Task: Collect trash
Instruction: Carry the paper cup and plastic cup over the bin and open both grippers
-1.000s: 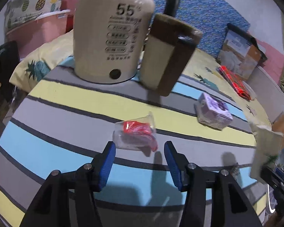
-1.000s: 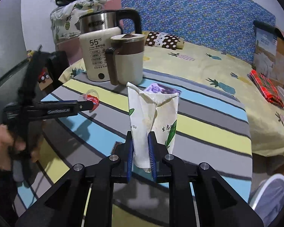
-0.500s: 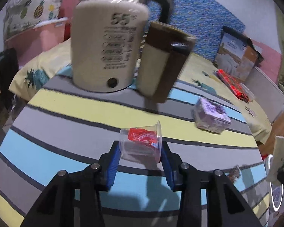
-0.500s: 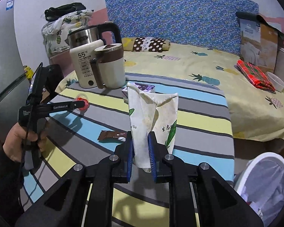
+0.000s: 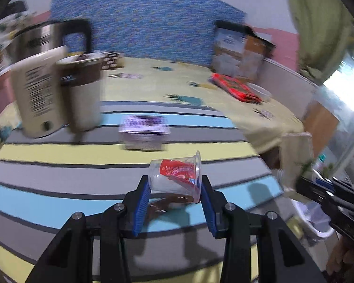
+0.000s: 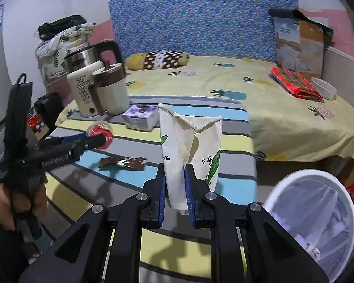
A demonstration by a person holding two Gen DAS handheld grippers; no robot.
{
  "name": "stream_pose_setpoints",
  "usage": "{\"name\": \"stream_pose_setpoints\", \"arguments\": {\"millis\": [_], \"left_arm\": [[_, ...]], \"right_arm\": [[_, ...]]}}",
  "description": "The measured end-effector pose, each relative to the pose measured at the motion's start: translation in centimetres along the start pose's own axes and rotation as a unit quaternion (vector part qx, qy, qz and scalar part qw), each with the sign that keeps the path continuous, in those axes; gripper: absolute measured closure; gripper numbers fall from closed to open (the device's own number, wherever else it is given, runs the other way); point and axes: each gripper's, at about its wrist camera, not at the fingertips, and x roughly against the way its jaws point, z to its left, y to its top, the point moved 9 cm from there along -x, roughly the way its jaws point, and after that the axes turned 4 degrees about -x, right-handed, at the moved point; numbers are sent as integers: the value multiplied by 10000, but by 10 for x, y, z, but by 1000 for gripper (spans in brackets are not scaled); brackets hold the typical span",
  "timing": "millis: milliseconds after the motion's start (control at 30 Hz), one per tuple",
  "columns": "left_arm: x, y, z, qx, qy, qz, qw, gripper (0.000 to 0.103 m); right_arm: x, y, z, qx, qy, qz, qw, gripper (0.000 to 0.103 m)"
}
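Lifted since the earlier frame: clear plastic cup with red wrapper inside (image 5: 177, 176), now off the striped surface (image 5: 59, 151), clenched sideways in left hand-held gripper (image 5: 174, 202). Right hand-held gripper (image 6: 174, 188): clamped on white crumpled paper bag (image 6: 191, 146). White lined bin (image 6: 318, 212) right of surface. Step: carrying; next, likely release over bin. Brown wrapper (image 6: 122, 162) remains beside cup.

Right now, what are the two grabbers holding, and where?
Left gripper: clear plastic cup, pinched across base and rim. Right gripper: crumpled paper bag, near its bottom.
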Motion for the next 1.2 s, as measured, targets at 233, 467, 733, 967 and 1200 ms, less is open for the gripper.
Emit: {"name": "stream_pose_setpoints", "arguments": {"millis": [233,467,733,967,1200], "left_arm": [[-4,5,-92,-463,-699,-23,9965,61],[-19,1,-163,-825,-1206,105,9892,61],[-39,-11,-233,-1164,-1693,363,9780,61],[-61,-32,-267,-1260,-1996,749,9689,60],[-68,-37,-272,-1289,-2040,780,9673,51]], "right_arm": [[25,-6,-50,-316,-361,-119,9988,86],[41,-14,-95,-691,-747,-127,9947,86],[50,-34,-139,-1096,-1101,80,9878,86],[51,-53,-169,-1439,-1304,323,9804,85],[55,-56,-174,-1583,-1272,292,9787,83]]}}
